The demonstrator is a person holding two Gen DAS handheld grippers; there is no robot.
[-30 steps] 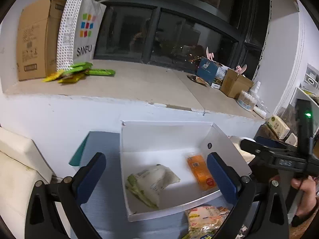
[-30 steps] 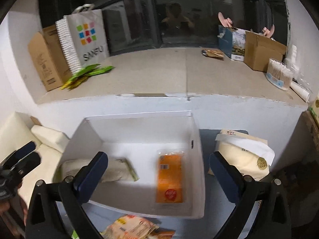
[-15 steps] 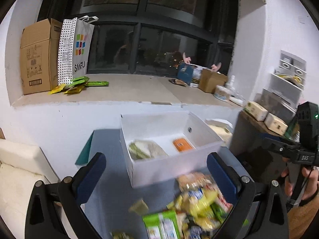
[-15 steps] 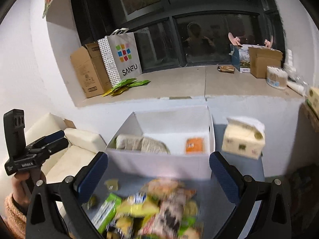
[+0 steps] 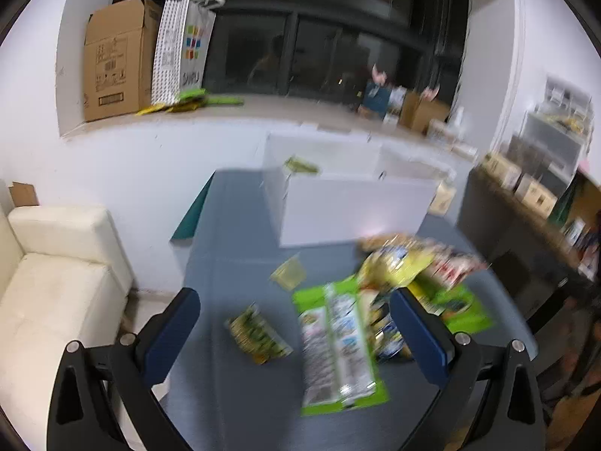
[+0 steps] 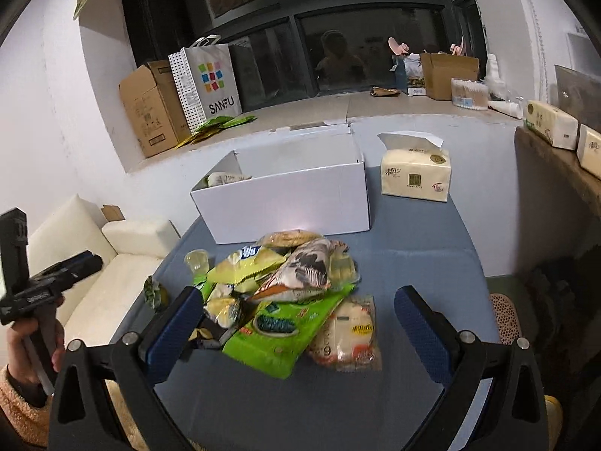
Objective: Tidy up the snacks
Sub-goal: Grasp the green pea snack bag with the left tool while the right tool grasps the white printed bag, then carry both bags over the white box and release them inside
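Both views have pulled back from the white box (image 6: 285,203) within the last second, so the snack pile (image 6: 285,300) on the blue tabletop (image 6: 413,263) now fills the foreground. That suggests a fresh pick is next. The right hand-held gripper (image 6: 296,334) is wide and empty over the pile; the left hand-held gripper (image 5: 293,334) is wide too. 2 items already lie in the box. Open tabletop lies right of the pile, with the tissue pack (image 6: 415,174) well apart.

Left gripper (image 5: 295,323) jaws wide apart, holding nothing. Green snack packet (image 5: 340,349) between fingers, snack pile (image 5: 413,263) ahead-right, white box (image 5: 353,203) farther ahead. View motion-blurred.
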